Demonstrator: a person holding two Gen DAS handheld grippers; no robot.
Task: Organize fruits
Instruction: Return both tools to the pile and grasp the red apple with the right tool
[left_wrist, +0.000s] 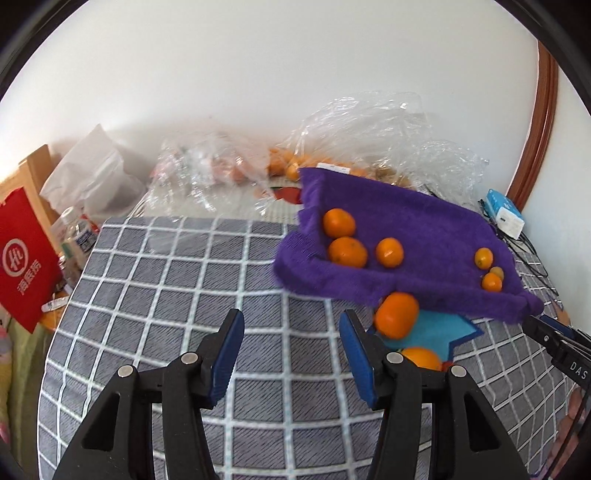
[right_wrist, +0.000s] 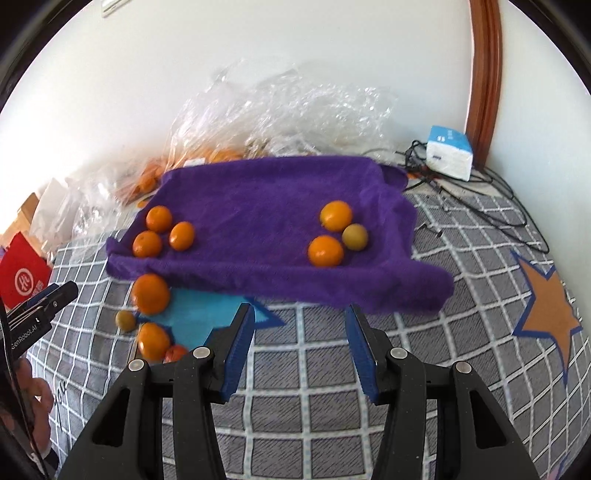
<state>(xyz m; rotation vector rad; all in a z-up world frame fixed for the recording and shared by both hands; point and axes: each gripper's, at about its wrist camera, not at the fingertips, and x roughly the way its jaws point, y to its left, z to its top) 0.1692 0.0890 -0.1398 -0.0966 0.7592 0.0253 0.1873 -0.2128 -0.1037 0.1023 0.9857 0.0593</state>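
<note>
A purple towel (right_wrist: 266, 206) lies spread on the checked quilt (right_wrist: 295, 369), its front edge blurred. On it rest three oranges (right_wrist: 159, 218) at the left, and two oranges (right_wrist: 325, 251) with a yellow-green fruit (right_wrist: 354, 236) at the right. Off its front left corner sit a large orange (right_wrist: 150, 293), a small green fruit (right_wrist: 125, 320) and another orange (right_wrist: 153, 339). My right gripper (right_wrist: 301, 310) is open just short of the towel's front edge, holding nothing. My left gripper (left_wrist: 291, 317) is open over bare quilt, left of the large orange (left_wrist: 397, 314) and the towel (left_wrist: 424, 229).
Crumpled clear plastic bags (right_wrist: 280, 110) with more oranges lie behind the towel against the wall. A white-and-blue box (right_wrist: 448, 151) with black cables sits at the back right. A red bag (left_wrist: 26, 254) and bottles (left_wrist: 75, 232) stand at the left edge.
</note>
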